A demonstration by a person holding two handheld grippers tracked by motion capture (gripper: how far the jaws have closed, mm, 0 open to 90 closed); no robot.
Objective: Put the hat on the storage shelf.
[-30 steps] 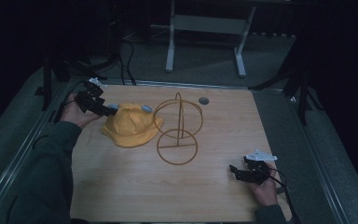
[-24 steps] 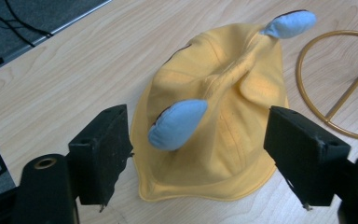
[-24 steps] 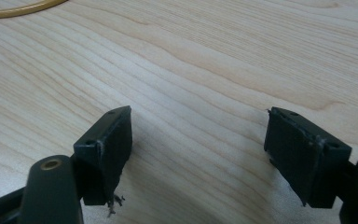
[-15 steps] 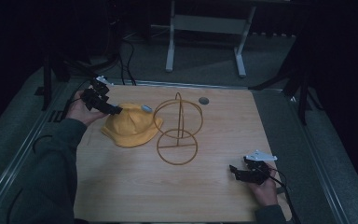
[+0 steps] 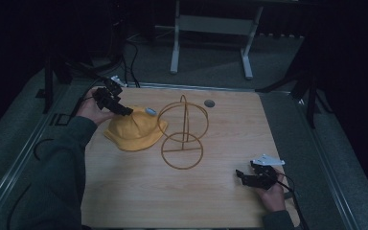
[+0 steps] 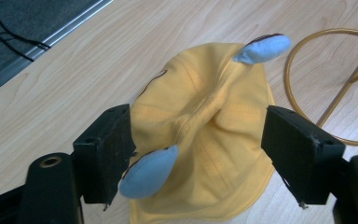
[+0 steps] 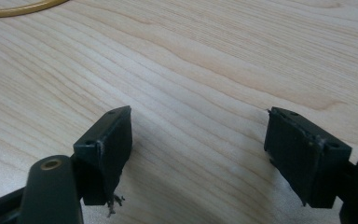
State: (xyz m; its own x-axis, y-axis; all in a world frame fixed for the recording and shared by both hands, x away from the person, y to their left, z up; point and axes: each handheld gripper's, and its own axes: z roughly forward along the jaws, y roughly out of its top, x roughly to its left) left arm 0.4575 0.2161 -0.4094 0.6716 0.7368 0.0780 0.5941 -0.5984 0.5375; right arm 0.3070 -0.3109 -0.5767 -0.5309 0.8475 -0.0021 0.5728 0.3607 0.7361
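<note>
A yellow hat (image 5: 132,132) with two light-blue ears lies on the wooden table (image 5: 124,191), left of a gold wire stand (image 5: 182,132). In the left gripper view the hat (image 6: 205,140) sits between and beyond the wide-apart jaws, one blue ear (image 6: 149,170) close to the left jaw, the other ear (image 6: 263,49) farther off. My left gripper (image 5: 124,109) hovers open over the hat's far-left side. My right gripper (image 5: 242,176) rests low and open at the table's near right, with bare wood (image 7: 196,93) between its jaws.
The stand's ring base (image 6: 331,84) lies right of the hat. A small grey round disc (image 5: 209,103) sits near the table's far edge. Cables (image 5: 129,62) and a white frame's legs (image 5: 211,28) are on the floor beyond the table.
My left gripper has moved right and slightly forward, from the table's left edge to over the hat. The right gripper, hat and stand have not moved.
</note>
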